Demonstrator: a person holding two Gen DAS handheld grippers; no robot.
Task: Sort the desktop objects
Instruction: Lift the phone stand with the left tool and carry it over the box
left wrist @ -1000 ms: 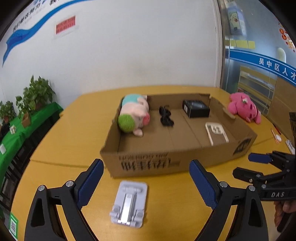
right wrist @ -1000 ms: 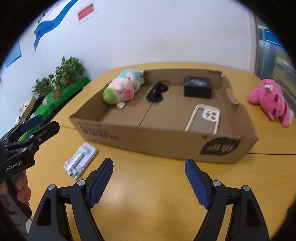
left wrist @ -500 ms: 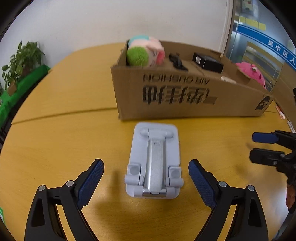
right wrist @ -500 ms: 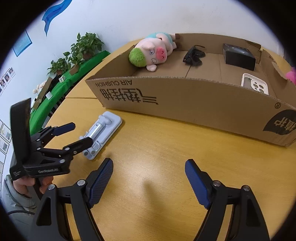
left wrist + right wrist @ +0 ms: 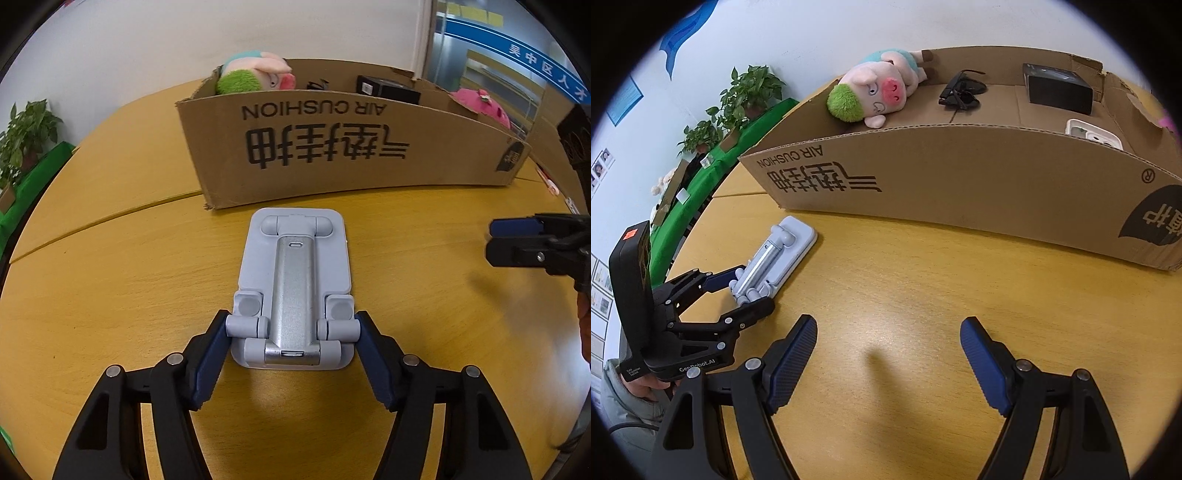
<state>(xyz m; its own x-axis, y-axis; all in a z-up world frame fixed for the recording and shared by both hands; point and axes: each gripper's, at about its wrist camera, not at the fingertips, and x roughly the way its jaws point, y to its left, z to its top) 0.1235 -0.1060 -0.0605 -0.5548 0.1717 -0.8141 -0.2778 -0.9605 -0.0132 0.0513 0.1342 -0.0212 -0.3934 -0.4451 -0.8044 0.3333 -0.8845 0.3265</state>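
On the near part of the smooth, yellow wooden table (image 5: 110,295) lies a folded phone stand (image 5: 293,291), pale grey plastic with a brushed metal arm down its middle and rounded hinge knuckles at each end. The left gripper (image 5: 291,350) straddles its near end, jaws closing, the ribbed blue pads at or very close to the stand's sides; whether they press yet I cannot tell. The right gripper (image 5: 888,358) hangs wide over bare table with nothing between its pads. Just beyond the stand is a low corrugated cardboard box (image 5: 351,155) with upside-down print, holding a fuzzy plush pig (image 5: 875,90), dark sunglasses (image 5: 960,90), a black rectangular box (image 5: 1058,86) and a white phone case (image 5: 1093,134). A second ago the left gripper was higher and farther back, wide open, the stand small below it; now the stand fills the view. At the far left, potted plants (image 5: 738,99) stand on green cloth against a white wall.
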